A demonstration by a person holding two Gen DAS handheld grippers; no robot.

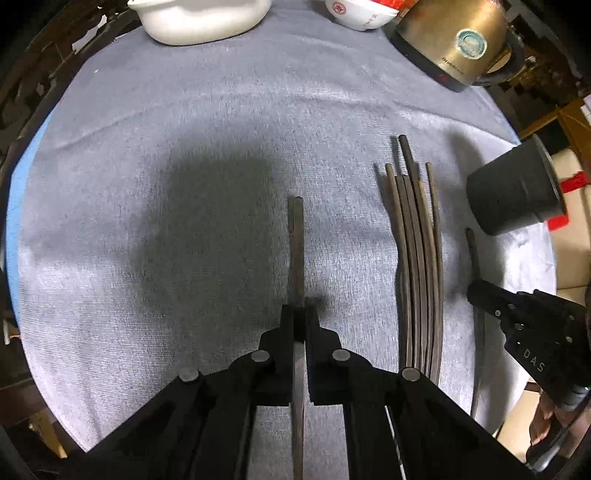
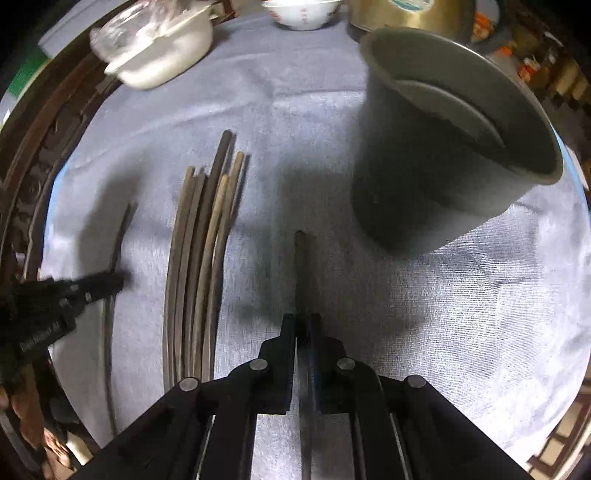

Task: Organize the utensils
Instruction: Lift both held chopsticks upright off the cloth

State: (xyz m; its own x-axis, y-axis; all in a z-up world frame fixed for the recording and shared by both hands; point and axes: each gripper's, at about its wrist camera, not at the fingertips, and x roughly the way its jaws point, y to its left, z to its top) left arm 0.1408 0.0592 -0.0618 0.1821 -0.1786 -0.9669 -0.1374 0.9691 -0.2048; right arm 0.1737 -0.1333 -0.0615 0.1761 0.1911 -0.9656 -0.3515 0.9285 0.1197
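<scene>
Several dark chopsticks lie in a bundle (image 1: 415,251) on the grey cloth; the bundle also shows in the right wrist view (image 2: 199,258). My left gripper (image 1: 300,314) is shut on a pair of dark chopsticks (image 1: 295,240) that point forward over the cloth. My right gripper (image 2: 303,321) is shut on a single dark chopstick (image 2: 301,266). A dark grey cup (image 2: 443,155) stands just ahead and right of it; it also shows in the left wrist view (image 1: 513,192). The right gripper appears in the left wrist view (image 1: 476,293), and the left gripper in the right wrist view (image 2: 114,282).
A white dish (image 1: 203,18), a white bowl (image 1: 360,13) and a gold kettle (image 1: 454,40) stand at the far edge of the round table (image 1: 147,129). Dark carved chairs surround the table.
</scene>
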